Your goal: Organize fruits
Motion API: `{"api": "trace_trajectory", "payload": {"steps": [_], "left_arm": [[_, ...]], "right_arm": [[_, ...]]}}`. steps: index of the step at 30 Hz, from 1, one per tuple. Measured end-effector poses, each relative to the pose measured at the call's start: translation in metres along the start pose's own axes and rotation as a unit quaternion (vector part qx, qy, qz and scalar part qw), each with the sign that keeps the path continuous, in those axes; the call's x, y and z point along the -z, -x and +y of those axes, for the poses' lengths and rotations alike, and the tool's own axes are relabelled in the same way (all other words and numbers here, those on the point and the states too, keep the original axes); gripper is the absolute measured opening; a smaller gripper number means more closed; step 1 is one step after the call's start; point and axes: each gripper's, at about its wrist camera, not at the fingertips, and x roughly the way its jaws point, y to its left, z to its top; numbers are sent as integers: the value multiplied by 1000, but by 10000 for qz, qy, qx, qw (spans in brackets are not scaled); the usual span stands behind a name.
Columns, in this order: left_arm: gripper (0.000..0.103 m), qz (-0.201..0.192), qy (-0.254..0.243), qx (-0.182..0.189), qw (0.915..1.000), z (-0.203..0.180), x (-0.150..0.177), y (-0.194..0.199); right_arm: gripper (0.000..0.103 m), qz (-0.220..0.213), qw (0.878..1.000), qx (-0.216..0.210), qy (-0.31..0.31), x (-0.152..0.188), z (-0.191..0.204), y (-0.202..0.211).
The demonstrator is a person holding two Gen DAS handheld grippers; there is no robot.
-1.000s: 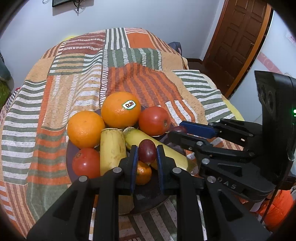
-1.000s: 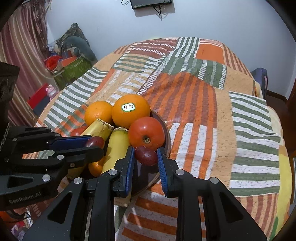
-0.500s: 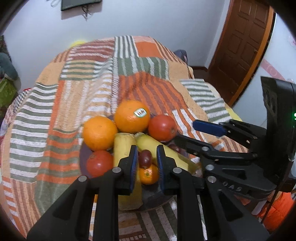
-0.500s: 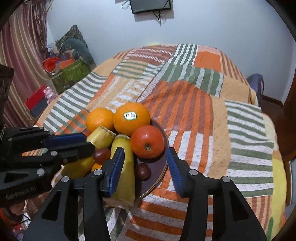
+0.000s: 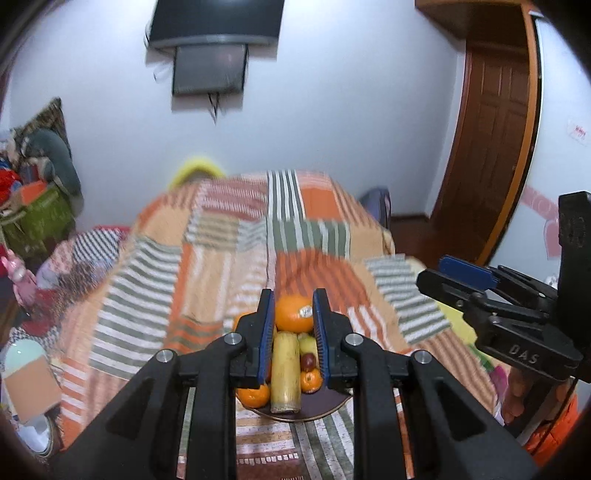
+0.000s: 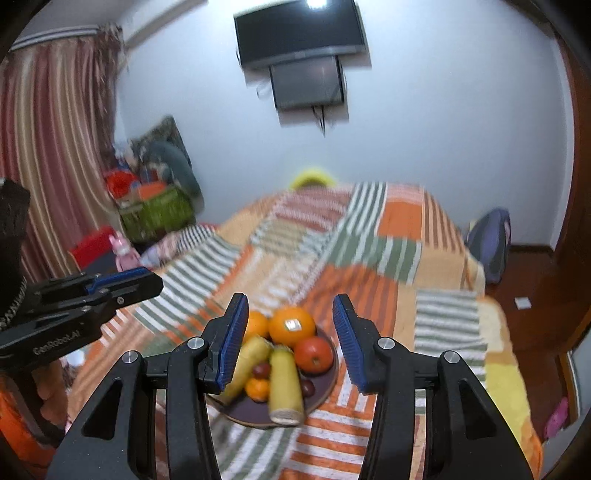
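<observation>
A dark plate (image 6: pixel 325 384) on the striped bedspread holds oranges (image 6: pixel 291 326), a red tomato (image 6: pixel 313 354), two bananas (image 6: pixel 285 384) and small dark plums (image 6: pixel 261 370). The plate (image 5: pixel 325 404) also shows in the left wrist view, with a stickered orange (image 5: pixel 293 314), a banana (image 5: pixel 285 373) and a plum (image 5: pixel 307 362). My left gripper (image 5: pixel 293 332) is open and empty, held back from and above the plate. My right gripper (image 6: pixel 290 339) is open wide and empty, also raised back from the plate. Each gripper shows at the edge of the other's view.
The patchwork bedspread (image 6: pixel 369 236) covers the whole bed. A wall-mounted TV (image 6: pixel 299 33) hangs on the far wall. A brown door (image 5: pixel 491 122) is at the right. Bags and clutter (image 6: pixel 155 206) sit by the striped curtain (image 6: pixel 55 147) at the left.
Both grippers have let go of their plums, which now lie on the plate, and have pulled back and up from it. The right jaws opened wide, the left jaws slightly.
</observation>
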Motion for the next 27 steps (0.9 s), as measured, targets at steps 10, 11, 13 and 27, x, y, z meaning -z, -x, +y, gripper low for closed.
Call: {"api": "trace_trajectory", "payload": {"steps": [10, 11, 13, 27], "left_arm": [[49, -1377, -179, -275, 9899, -23, -7, 112], [55, -1478, -191, -269, 9885, -25, -6, 120], [63, -1642, -192, -247, 9859, -28, -4, 135], [95, -1847, -88, -439, 9818, -31, 12, 170]], "right_arm": [[55, -1169, 9927, 70, 273, -17, 44, 86], [55, -1227, 9921, 61, 264, -17, 46, 91], [57, -1344, 9906, 58, 239, -15, 50, 99], [100, -1676, 9850, 351, 213, -2, 62, 122]]}}
